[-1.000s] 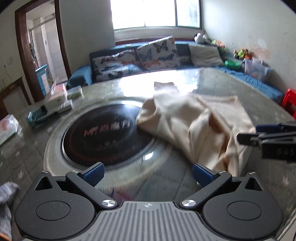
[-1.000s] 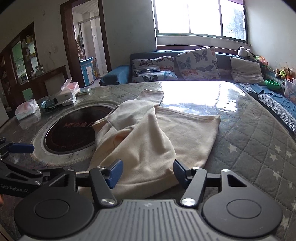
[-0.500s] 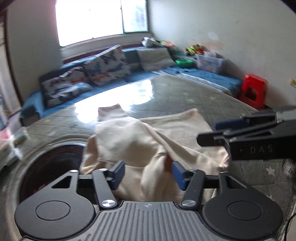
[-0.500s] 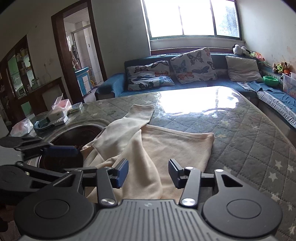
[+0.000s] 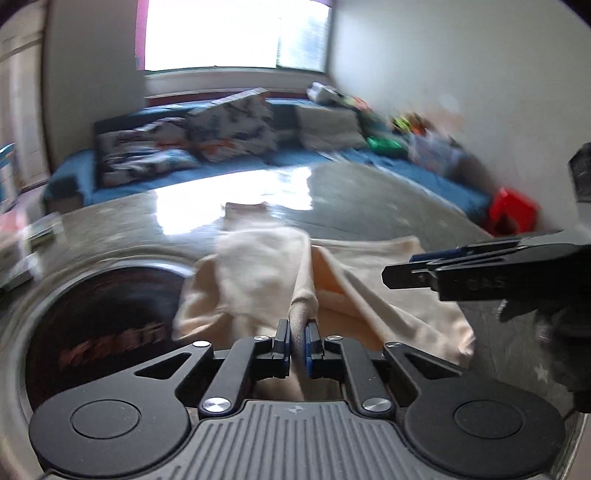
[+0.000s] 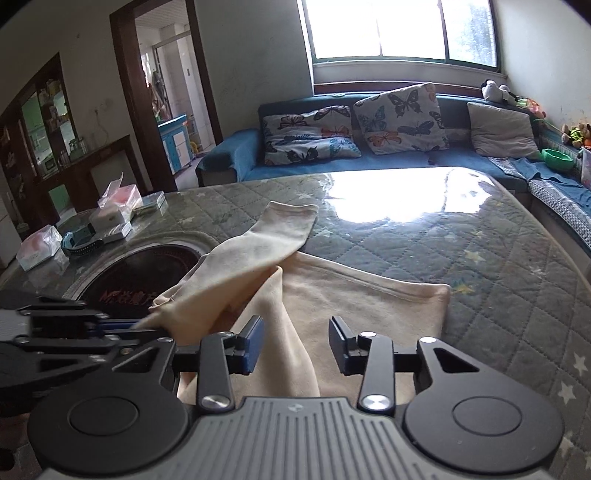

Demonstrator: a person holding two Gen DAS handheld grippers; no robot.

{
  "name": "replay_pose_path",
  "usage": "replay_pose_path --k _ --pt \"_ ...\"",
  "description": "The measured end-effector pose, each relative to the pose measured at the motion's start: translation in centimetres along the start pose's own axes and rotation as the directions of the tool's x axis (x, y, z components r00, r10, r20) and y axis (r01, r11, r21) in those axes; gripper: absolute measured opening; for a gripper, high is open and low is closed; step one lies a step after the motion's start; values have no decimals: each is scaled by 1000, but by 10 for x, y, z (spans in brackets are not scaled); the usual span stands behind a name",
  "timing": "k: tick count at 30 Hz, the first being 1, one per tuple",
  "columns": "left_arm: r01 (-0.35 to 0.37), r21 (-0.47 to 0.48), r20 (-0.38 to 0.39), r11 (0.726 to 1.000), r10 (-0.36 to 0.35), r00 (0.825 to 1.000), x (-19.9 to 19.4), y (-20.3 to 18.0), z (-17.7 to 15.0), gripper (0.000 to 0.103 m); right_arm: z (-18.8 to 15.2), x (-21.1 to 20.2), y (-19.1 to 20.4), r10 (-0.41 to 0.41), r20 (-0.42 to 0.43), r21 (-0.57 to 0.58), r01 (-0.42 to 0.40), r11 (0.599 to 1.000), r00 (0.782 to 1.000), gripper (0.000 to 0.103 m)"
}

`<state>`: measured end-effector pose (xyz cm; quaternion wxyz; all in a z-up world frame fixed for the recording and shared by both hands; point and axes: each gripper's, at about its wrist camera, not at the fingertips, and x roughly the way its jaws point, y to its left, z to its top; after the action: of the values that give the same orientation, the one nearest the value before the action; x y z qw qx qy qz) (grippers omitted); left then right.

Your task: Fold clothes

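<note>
Bright window (image 6: pixel 402 29) above a blue sofa (image 6: pixel 369 162) with butterfly cushions (image 6: pixel 400 118); open doorway (image 6: pixel 166 92) at left

A garment (image 6: pixel 354 295) lies on the table (image 6: pixel 480 240), just right of the round cooktop (image 6: pixel 147 273). Boxes (image 6: pixel 114 214) sit left of the cooktop. A sofa (image 6: pixel 369 155) stands behind the table.

Black hand-held gripper (image 5: pixel 298 345) (blue pads (image 5: pixel 309 350))
</note>
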<state>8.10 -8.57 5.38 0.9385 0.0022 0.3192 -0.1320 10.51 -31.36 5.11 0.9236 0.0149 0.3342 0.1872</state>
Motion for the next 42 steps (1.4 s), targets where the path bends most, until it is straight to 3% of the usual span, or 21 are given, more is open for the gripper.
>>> replay_pose_path --k 7,10,12,14,18,23,28,31,33,34,38,42 --pt "-125 -177 -6 976 126 992 -46 40 -41 6 20 43 21 34 -49 -37 -36 999 998 38" --pt "-159 -197 -42 967 154 987 -57 52 -57 6 25 67 28 1 -78 -57 -5 998 997 38" --pt "-171 -204 -69 964 160 985 -61 58 -64 7 24 75 28 -1 -88 -52 -4 999 996 31" --pt "-174 -183 -61 968 165 984 -63 55 -59 10 23 83 29 -2 -97 -46 -3 999 995 22" --pt "-150 -115 6 982 152 988 -60 39 -33 42 23 83 28 -2 -90 -33 -1 999 996 8" --pt "-114 84 59 990 109 992 -24 3 -1 48 24 61 26 -40 -40 -60 38 998 998 5" --pt "-129 194 22 973 127 992 25 -10 11 48 25 31 12 -72 8 -53 72 996 997 5" --pt "-153 251 4 956 157 988 49 -13 9 39 22 4 -4 -120 45 -43 122 992 992 5" --pt "-156 268 -16 951 167 986 57 -9 3 21 19 -9 -14 -143 63 -29 145 989 988 5" --pt "-158 261 -16 952 168 986 56 -6 1 18 15 -22 -25 -163 75 -10 164 986 984 5" --pt "-155 162 2 975 156 988 35 15 -2 5 -1 -59 -56 -256 108 44 253 967 961 5" --pt "-180 32 21 983 179 984 -3 45 -8 2 -22 -88 -82 -350 113 96 340 935 930 5"
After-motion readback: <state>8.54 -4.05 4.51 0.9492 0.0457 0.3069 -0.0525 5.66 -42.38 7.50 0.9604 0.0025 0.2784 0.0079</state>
